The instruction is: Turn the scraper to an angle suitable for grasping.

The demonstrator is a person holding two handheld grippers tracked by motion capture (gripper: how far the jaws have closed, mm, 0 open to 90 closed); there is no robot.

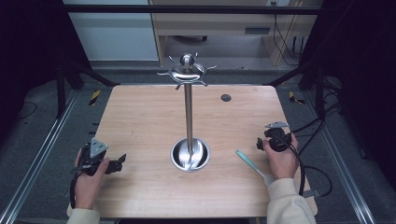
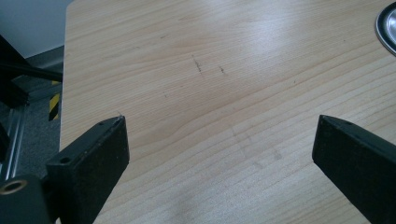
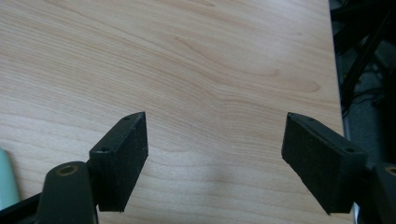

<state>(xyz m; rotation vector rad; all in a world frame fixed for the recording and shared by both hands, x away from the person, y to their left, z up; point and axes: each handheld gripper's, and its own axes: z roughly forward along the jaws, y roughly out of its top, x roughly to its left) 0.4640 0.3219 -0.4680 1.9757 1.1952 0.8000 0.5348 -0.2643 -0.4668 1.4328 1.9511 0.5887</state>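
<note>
Pale utensil (image 1: 252, 164) lies beside right gripper (image 1: 259, 143).

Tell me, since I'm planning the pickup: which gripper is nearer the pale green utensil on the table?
Right. The right gripper sits just beyond and right of the pale green utensil, jaws open. The left gripper is far across the table, past the metal stand.

A tall steel stand with a round bowl base (image 1: 189, 156) stands on the light wooden table (image 1: 140, 121) — a pale green long-handled utensil (image 1: 252, 164) lies beside it.
</note>
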